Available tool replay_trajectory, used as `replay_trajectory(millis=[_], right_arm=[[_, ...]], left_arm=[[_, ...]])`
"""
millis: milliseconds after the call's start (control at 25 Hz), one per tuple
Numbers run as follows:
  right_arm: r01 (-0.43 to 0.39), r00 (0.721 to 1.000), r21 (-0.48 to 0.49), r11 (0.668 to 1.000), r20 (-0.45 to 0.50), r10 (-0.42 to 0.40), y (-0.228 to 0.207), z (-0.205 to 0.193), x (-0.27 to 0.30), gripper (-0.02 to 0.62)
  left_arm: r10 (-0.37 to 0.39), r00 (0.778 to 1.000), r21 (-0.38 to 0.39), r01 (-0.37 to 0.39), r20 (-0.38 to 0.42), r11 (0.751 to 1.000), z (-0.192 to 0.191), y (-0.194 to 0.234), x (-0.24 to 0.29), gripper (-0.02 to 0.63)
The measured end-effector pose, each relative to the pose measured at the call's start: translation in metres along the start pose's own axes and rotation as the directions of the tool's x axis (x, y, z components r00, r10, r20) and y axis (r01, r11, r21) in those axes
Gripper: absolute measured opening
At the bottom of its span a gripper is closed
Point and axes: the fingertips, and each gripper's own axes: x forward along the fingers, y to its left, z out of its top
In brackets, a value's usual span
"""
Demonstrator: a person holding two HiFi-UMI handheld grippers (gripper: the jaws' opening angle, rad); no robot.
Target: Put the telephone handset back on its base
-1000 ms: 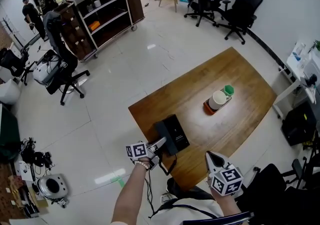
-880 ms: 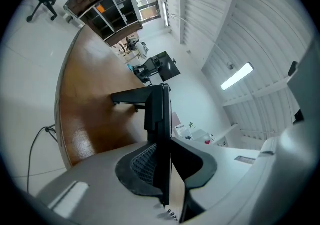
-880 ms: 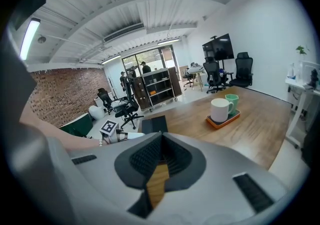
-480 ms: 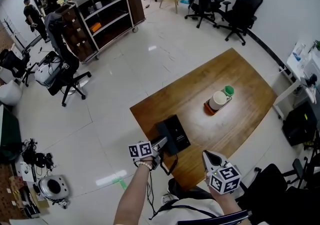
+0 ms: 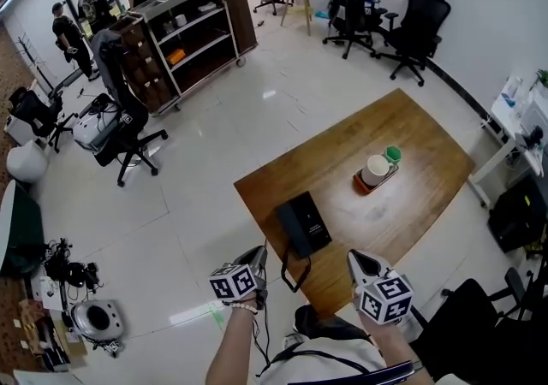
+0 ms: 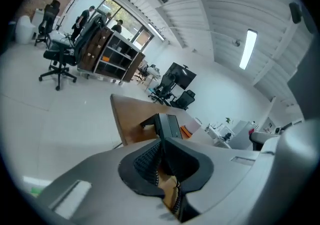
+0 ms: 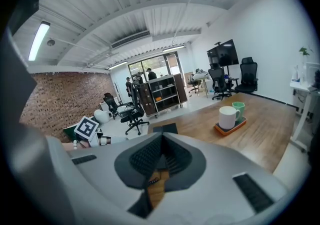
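Telephone (image 5: 300, 225) ahead of both, untouched – left tongs (image 5: 259, 255) closing empty, right tongs (image 5: 354, 260) shut

The left gripper (image 5: 257, 255) and the right gripper (image 5: 355, 260) share a smooth grey shell tapering to a point, with black ribbed pads (image 6: 144, 161) inside and a white cube (image 5: 233, 282) bearing black square markers at the rear. The left gripper's jaws are closing with nothing between them. Behind that cube sits a pale bead bracelet (image 5: 234, 307), and the person wears a white top (image 5: 330, 364) crossed by a dark strap (image 5: 301, 356).
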Motion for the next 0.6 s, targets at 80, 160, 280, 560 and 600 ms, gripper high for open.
replay_trajectory(millis=[80,160,280,560,600], right_arm=[[-0.001,1.0,-0.006,1.0,0.015,0.001,0.006,-0.001,-0.008,0.002],[0.003,1.0,-0.009,1.0,0.03,-0.003,0.012,-0.002,-0.019,0.002],[0.017,0.998,-0.012,1.0,0.053,-0.016,0.019,-0.003,-0.036,0.002],[0.042,0.996,-0.017,0.999,0.081,-0.04,0.047,-0.023,-0.079,0.002],[0.046,0.996,-0.018,0.999,0.083,-0.045,0.051,-0.026,-0.084,0.002]], left_arm=[[0.046,0.999,0.033,-0.047,0.028,0.998,-0.002,0.0,-0.026,0.003],[0.077,0.996,0.056,-0.08,0.054,0.995,-0.006,-0.005,-0.051,0.003],[0.102,0.993,0.086,-0.108,0.064,0.99,-0.017,-0.016,-0.083,0.003],[0.119,0.991,0.144,-0.126,0.059,0.982,-0.054,-0.053,-0.14,0.003],[0.11,0.993,0.164,-0.117,0.05,0.979,-0.06,-0.063,-0.144,0.003]])
